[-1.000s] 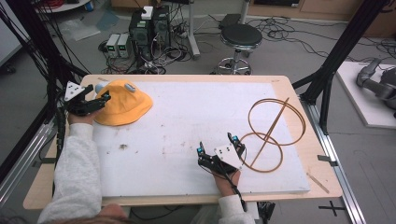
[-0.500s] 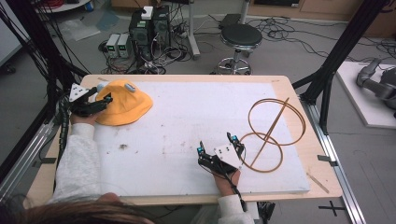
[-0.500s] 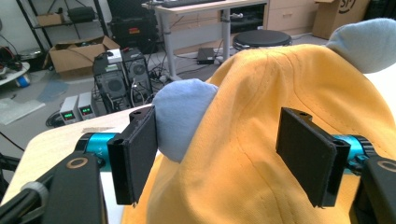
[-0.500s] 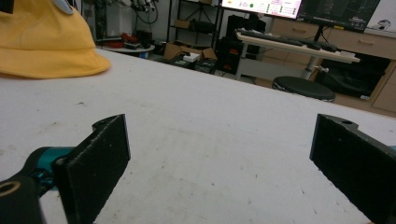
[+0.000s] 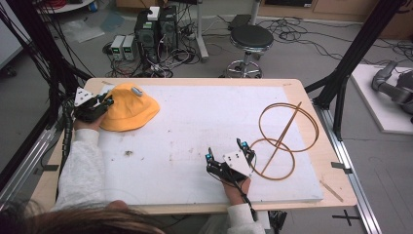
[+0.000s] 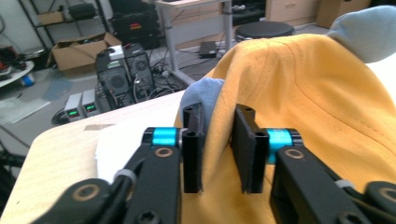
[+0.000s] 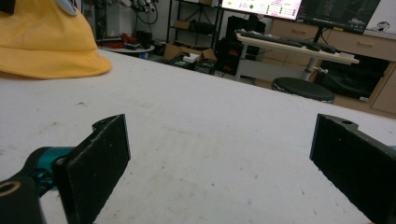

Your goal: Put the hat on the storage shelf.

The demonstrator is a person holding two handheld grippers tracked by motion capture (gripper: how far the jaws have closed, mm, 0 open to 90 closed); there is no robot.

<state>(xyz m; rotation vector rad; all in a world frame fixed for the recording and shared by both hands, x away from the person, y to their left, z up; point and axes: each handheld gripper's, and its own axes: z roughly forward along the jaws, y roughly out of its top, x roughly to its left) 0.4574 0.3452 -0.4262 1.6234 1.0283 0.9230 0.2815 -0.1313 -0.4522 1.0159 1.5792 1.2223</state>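
A yellow bucket hat (image 5: 129, 112) lies at the far left of the white board (image 5: 195, 126), with a small grey patch (image 5: 138, 90) on its crown. My left gripper (image 5: 104, 103) sits at the hat's left edge. In the left gripper view its jaws (image 6: 217, 140) stand narrow with the yellow brim (image 6: 317, 93) pinched between them, and a blue-grey lining shows behind the left jaw. My right gripper (image 5: 228, 150) rests near the board's front edge, open. Its jaws (image 7: 219, 158) are wide apart with nothing between them, and the hat (image 7: 42, 42) is far off at the left.
A wooden stand of thin hoops and a slanted stick (image 5: 282, 139) lies on the right of the board, just right of my right gripper. A loose wooden stick (image 5: 332, 191) lies at the front right corner. A stool (image 5: 252, 38) and electronics stand on the floor beyond the table.
My left gripper has shifted slightly onto the hat's brim. The person's head has come into the bottom left of the high view. The right gripper has not moved.
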